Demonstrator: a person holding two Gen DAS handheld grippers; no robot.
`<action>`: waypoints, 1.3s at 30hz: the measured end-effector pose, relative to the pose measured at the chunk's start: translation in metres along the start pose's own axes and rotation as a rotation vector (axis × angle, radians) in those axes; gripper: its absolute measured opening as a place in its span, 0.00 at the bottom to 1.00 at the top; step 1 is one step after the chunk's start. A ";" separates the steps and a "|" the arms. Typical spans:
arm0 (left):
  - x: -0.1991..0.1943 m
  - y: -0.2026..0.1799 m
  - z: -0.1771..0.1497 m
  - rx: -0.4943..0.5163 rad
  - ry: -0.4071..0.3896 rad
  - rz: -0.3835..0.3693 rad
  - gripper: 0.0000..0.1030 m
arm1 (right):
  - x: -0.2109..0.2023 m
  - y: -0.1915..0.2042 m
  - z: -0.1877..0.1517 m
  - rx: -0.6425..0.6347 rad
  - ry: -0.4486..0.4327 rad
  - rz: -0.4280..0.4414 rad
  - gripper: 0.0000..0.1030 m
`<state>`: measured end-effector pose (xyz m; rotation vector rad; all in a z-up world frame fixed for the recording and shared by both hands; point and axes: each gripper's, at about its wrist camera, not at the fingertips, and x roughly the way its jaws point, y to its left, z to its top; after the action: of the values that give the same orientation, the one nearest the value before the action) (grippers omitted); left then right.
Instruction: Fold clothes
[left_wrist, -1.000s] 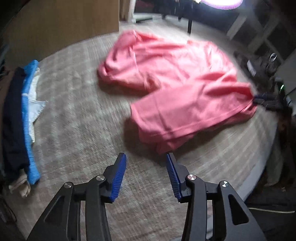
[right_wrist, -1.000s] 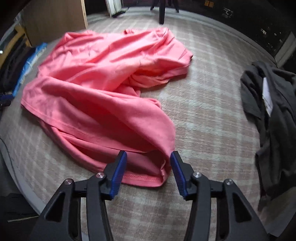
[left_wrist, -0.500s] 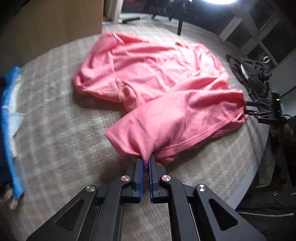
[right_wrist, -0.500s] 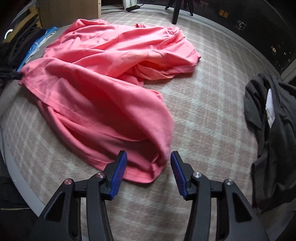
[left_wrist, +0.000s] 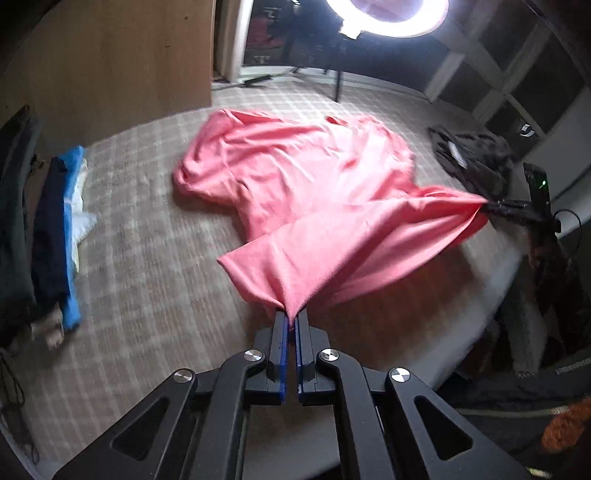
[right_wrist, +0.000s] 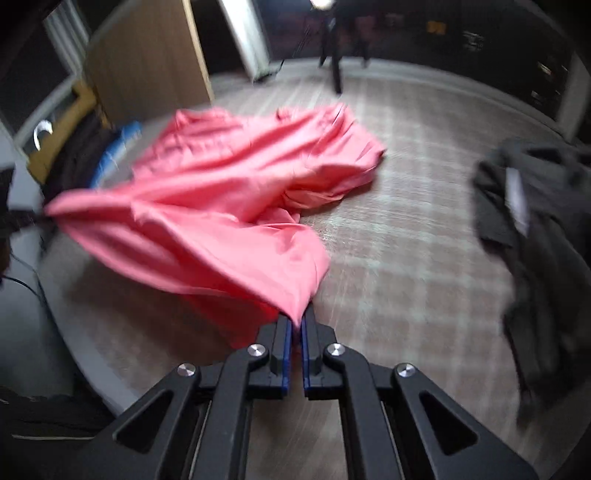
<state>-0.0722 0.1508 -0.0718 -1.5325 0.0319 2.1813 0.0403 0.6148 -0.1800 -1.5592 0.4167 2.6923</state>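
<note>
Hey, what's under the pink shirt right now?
The checked bedcover lies under the pink shirt. Its near edge is lifted, pinched by the left gripper and right gripper, showing only shadowed cover below. Whatever lies beneath the flat far part is hidden.

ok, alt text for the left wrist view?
Left gripper, shut, lifts one corner of a pink cotton shirt off a plaid bed cover; the right gripper pinches the opposite corner. Folded clothes lie at left.
</note>
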 end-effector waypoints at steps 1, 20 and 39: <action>-0.006 -0.003 -0.012 0.001 0.009 -0.015 0.02 | -0.019 0.004 -0.014 0.030 -0.028 0.006 0.04; 0.031 -0.017 -0.093 0.058 0.066 -0.143 0.02 | 0.013 0.094 -0.137 -0.007 0.093 -0.272 0.49; 0.014 -0.009 -0.061 -0.051 -0.003 -0.077 0.01 | 0.056 0.056 -0.082 -0.146 0.087 -0.054 0.03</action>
<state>-0.0188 0.1465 -0.1055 -1.5321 -0.0835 2.1391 0.0737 0.5344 -0.2535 -1.7025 0.1791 2.6757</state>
